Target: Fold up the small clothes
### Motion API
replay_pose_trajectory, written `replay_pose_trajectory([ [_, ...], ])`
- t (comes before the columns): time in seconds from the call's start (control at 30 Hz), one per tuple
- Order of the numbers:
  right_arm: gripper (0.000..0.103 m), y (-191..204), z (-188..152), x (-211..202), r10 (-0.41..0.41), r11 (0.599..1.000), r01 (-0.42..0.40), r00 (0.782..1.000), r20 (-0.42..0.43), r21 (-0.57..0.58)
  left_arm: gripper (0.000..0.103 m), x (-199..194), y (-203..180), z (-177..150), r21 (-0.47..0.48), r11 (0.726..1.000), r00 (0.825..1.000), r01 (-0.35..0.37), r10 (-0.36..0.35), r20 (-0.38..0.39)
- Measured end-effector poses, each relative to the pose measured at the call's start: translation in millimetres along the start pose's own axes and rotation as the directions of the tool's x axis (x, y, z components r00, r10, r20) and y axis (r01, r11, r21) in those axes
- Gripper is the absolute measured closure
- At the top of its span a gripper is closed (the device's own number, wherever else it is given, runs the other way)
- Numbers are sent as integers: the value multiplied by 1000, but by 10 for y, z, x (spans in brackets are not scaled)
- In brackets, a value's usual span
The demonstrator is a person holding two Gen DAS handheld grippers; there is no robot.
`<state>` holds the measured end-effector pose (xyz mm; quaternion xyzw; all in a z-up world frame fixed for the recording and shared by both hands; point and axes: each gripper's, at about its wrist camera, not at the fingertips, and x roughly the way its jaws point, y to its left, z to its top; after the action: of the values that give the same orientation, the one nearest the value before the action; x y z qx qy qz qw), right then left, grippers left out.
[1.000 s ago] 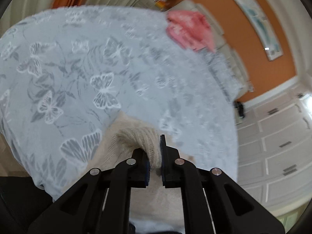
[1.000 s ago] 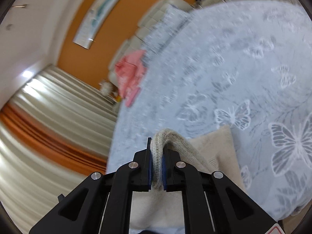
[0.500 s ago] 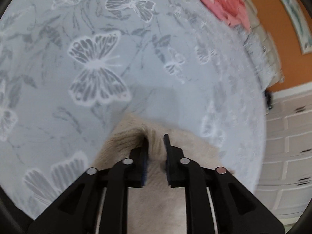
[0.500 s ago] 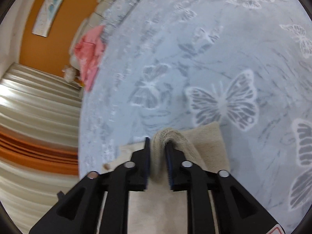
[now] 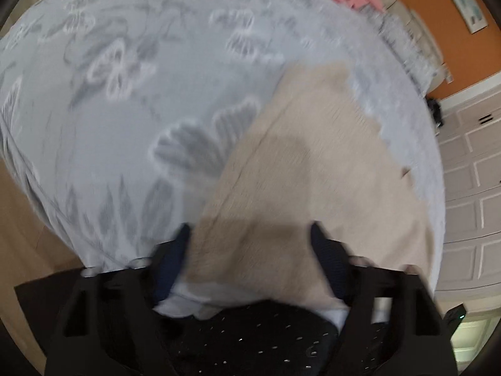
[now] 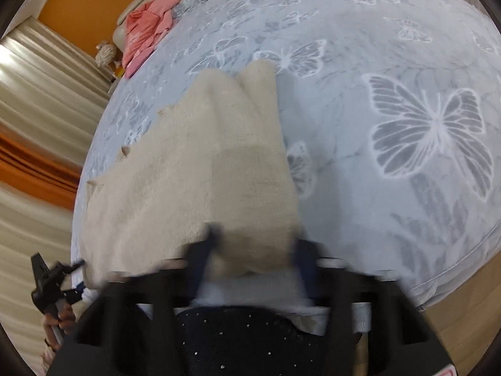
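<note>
Both claws, left gripper (image 5: 250,235) and right gripper (image 6: 255,238), now stand wide after pinching the beige knit garment (image 6: 200,163) a second ago (fold laid down, I judge), which lies flat on the butterfly bedspread (image 6: 407,125).

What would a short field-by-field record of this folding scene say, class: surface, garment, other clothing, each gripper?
surface: bedspread, grey-blue with a butterfly print
garment: beige knit lying on the bedspread, held by neither gripper
other clothing: pink garment at the far end
left gripper: open, jaws wide, above the knit's near edge
right gripper: open, jaws wide, above the knit's near edge
</note>
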<state>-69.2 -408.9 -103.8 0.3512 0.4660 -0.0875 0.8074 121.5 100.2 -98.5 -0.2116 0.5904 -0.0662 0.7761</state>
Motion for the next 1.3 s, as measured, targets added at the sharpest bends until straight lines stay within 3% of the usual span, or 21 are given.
replay_pose_trajectory([
  [0.03, 91, -25, 32, -48, 14, 1000, -14, 1000, 16, 22, 69, 22, -21, 3, 12, 1000, 1000, -16, 16, -9],
  [0.1, 93, -45, 81, -235, 8, 999, -11, 998, 68, 46, 91, -38, -25, 32, -10, 1000, 1000, -6, 6, 1],
  [0.17, 94, -78, 91, -434, -14, 999, 9, 993, 116, 43, 93, -159, -13, 69, -34, 999, 1000, -22, 22, 6],
  [0.23, 95, -192, 61, -486, -41, 997, 34, 993, 108, 64, 96, -182, -6, 112, -26, 997, 997, -70, 70, 14],
  [0.27, 103, -310, 2, -433, -108, 992, 102, 990, 87, 76, 95, -146, 30, 113, -22, 995, 995, -98, 98, 8],
  [0.33, 103, -528, -13, -251, -242, 968, 240, 970, 17, 68, 95, 6, 144, 85, -35, 994, 994, -100, 98, -48],
  [0.37, 103, -676, -41, -112, -252, 963, 256, 966, -53, 85, 92, 42, 166, 79, -32, 995, 994, -97, 96, -53],
  [0.4, 103, -793, -59, -160, -190, 970, 194, 981, -41, 148, 92, 32, 163, 75, -16, 994, 994, -107, 106, -37],
  [0.47, 102, -714, -7, -397, -198, 971, 193, 980, 23, 142, 91, -93, 103, 113, 4, 995, 995, -101, 101, -16],
  [0.5, 92, -506, 67, -590, -208, 977, 202, 973, 96, 66, 91, -256, 34, 141, 9, 997, 997, -79, 79, 24],
  [0.6, 92, 69, 348, -664, -123, 986, 135, 985, 123, -100, 86, -485, -282, 272, 75, 997, 994, -30, 22, 111],
  [0.67, 88, 540, 598, -476, -55, 974, 77, 993, 107, -213, 71, -435, -578, 406, 135, 991, 994, -7, -8, 109],
  [0.73, 66, 895, 791, -224, -11, 956, 35, 996, 84, -291, 64, -237, -964, 572, 192, 981, 995, 33, -50, 81],
  [0.8, 66, 1274, 971, 125, -6, 925, 31, 998, 68, -380, 64, 33, -1301, 708, 250, 968, 997, 27, -44, 63],
  [0.87, 74, 1530, 1149, 514, -20, 903, 27, 1000, 21, -429, 65, 275, -1501, 814, 290, 957, 999, 12, -25, 42],
  [0.93, 103, 1655, 1262, 906, -33, 903, 6, 998, -54, -429, 65, 593, -1684, 910, 305, 952, 1000, -10, 10, 4],
  [1.03, 103, 1674, 1430, 1447, -91, 912, 31, 987, -130, -408, 71, 1099, -1793, 1093, 287, 955, 994, -74, 92, -51],
  [1.1, 103, 1645, 1518, 1759, -160, 906, 89, 977, -140, -413, 72, 1277, -1718, 1195, 245, 966, 994, -78, 94, -54],
  [1.2, 103, 1451, 1651, 1948, -92, 942, 34, 983, -159, -333, 71, 1377, -1690, 1353, 205, 976, 996, -71, 80, -35],
  [1.3, 103, 1426, 1721, 1880, -43, 959, -9, 983, -176, -282, 70, 1355, -1738, 1402, 202, 977, 996, -70, 78, -36],
])
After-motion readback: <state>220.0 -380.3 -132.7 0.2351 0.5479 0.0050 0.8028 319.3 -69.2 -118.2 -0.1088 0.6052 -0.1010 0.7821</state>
